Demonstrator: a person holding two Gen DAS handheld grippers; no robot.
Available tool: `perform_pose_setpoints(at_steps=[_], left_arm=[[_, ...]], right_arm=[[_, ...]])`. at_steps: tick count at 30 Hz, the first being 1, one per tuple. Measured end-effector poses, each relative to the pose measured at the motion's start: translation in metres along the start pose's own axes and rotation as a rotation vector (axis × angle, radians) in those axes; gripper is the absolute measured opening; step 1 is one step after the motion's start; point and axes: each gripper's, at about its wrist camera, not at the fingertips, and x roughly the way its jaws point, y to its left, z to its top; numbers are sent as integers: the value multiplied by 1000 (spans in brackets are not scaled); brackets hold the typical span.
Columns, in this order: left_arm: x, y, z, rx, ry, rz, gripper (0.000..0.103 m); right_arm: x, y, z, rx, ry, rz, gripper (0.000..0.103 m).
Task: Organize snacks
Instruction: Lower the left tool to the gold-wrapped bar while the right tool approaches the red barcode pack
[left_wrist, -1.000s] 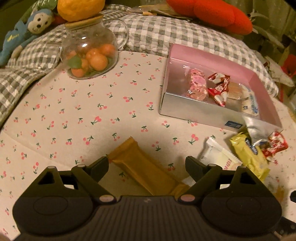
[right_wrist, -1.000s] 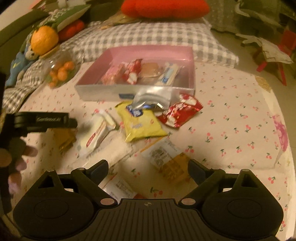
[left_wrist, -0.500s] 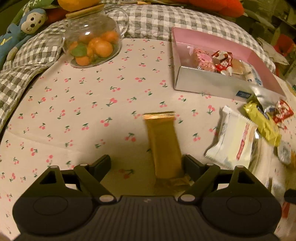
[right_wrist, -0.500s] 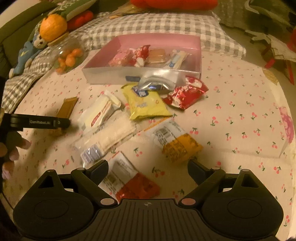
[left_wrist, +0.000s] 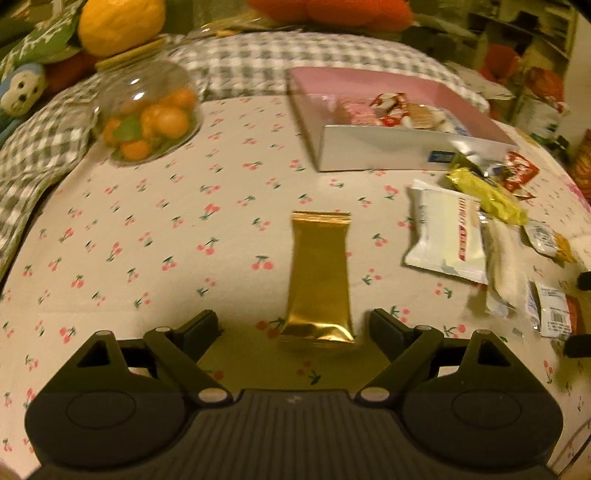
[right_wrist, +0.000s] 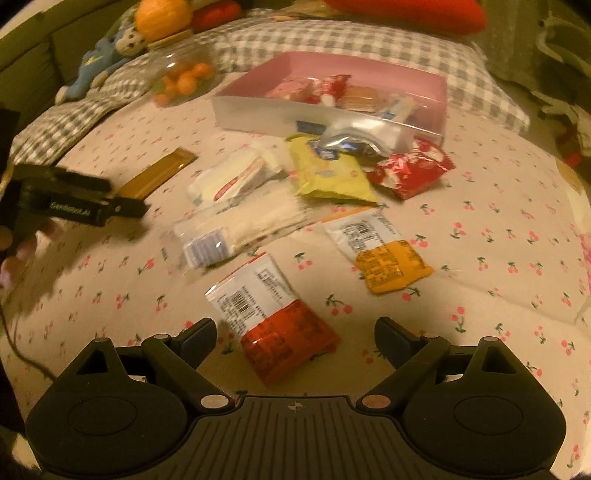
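Cherry-print cloth (left_wrist: 147, 236), snacks loose: my left gripper (left_wrist: 293, 323) gapes before the gold bar (left_wrist: 319, 277), right gripper (right_wrist: 295, 332) also wide; next, close on bar.

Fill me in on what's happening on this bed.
Someone is sorting snacks into the pink box with two hand-held grippers. The left hand-held gripper is open, lined up on the gold bar lying flat on the cherry-print sheet, not gripping it. The right hand-held gripper is open above the red-and-white packet. Several snacks lie loose outside the box.
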Motion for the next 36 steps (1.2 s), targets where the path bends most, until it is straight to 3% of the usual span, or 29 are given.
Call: perform_pose_setpoints(at_steps=[7,18,27,36], left_arm=[[6,-13,2,35,-21,-17,93],[10,-14,-2,47,-76,-38,99],[8,-19,1,69,-87,-66,82],[6,-16,6,50,-81,-73,65]], right_arm=[[5,6,-7,-82,-28,-7,96],[10,9,-6,-87,-68,-8,101],[11,11,-4,-107,-76,-6,99],[9,18,-4,-136,-86,7,88]])
